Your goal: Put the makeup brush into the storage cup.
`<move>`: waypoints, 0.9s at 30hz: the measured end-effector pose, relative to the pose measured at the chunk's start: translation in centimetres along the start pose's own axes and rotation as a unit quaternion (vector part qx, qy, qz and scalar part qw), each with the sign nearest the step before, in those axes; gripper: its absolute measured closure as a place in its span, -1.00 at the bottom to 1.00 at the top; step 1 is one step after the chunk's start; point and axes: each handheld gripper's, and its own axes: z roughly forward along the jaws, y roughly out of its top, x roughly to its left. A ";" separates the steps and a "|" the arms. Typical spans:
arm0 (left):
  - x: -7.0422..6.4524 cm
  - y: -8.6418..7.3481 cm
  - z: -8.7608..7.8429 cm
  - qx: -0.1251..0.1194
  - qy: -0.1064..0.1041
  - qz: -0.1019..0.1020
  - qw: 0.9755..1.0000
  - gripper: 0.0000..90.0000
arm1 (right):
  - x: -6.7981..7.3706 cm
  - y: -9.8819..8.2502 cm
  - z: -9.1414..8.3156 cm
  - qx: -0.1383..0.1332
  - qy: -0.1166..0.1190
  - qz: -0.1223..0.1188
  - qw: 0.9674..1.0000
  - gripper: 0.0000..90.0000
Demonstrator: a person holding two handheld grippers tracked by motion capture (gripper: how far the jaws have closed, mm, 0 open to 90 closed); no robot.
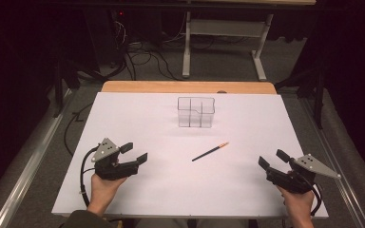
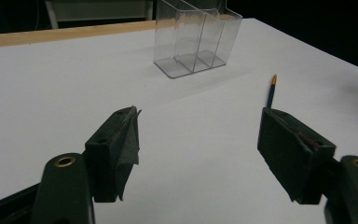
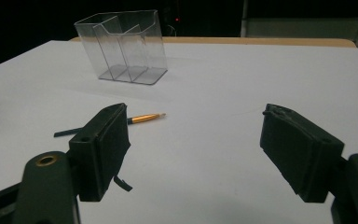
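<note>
A white tabletop (image 1: 171, 190) carries two things: a clear plastic organizer (image 1: 196, 112) toward the far middle, and a thin dark brush (image 1: 210, 151) lying flat nearer the person, roughly between the two grippers and well apart from both. The brush lies at a slant, its gold-coloured end pointing toward the far right in the high view; whether that end carries bristles is too small to tell.

The left gripper (image 1: 134, 153) rests low at the near left of the tabletop, held by the person's left hand (image 1: 103, 187). Its jaws stand wide apart with nothing between them. In the left gripper view the brush (image 2: 271, 92) is partly hidden behind the right-hand jaw, so only its far tip and a short stretch of handle show. A flap of pad material hangs loose from the other jaw.

The right gripper (image 1: 273, 158) sits at the near right in the right hand (image 1: 298, 203), jaws likewise spread and holding nothing. In the right gripper view the brush (image 3: 144, 117) passes behind the left-hand jaw, which cuts its handle into two visible pieces.

The organizer (image 3: 123, 46) has inner dividers, but its transparent walls make the exact number of compartments hard to read. Its top edge is cut off in the left gripper view (image 2: 193, 37). The floor beyond the tabletop is dark, with cables barely visible.
</note>
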 end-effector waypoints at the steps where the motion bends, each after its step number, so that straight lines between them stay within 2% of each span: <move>1: 0.0 0.0 0.0 0.001 0.000 0.000 1.000 -0.34 | 0.0 0.0 0.0 0.000 0.000 0.000 1.000 -0.44; 27: -0.2 0.0 0.1 0.004 -0.007 0.006 1.000 -0.35 | 0.1 -0.1 0.0 0.003 -0.001 0.002 1.000 -0.44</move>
